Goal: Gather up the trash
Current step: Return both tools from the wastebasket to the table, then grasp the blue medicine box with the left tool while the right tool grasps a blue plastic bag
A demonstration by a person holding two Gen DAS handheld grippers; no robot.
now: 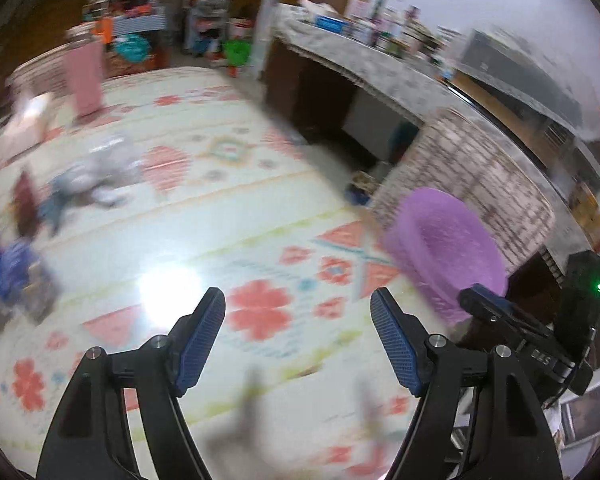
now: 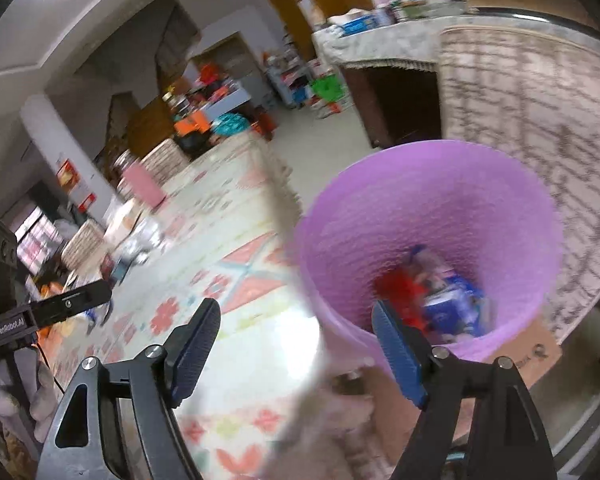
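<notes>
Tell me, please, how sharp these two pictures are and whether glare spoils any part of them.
Left wrist view: the left claw is crisp, but the patterned mat and scattered trash are smeared by motion blur; a white glare patch washes out the mat near the fingers. Right wrist view: the right claw is sharp, the purple bin and its contents blurred, with glare beside it; fisheye bends both.

Purple bin (image 2: 428, 216), wrappers (image 2: 440, 292) inside

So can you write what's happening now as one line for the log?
left gripper: open, empty, over mat | right gripper: open, empty, by purple bin | bin: wrappers inside | floor trash: left on patterned mat
</notes>
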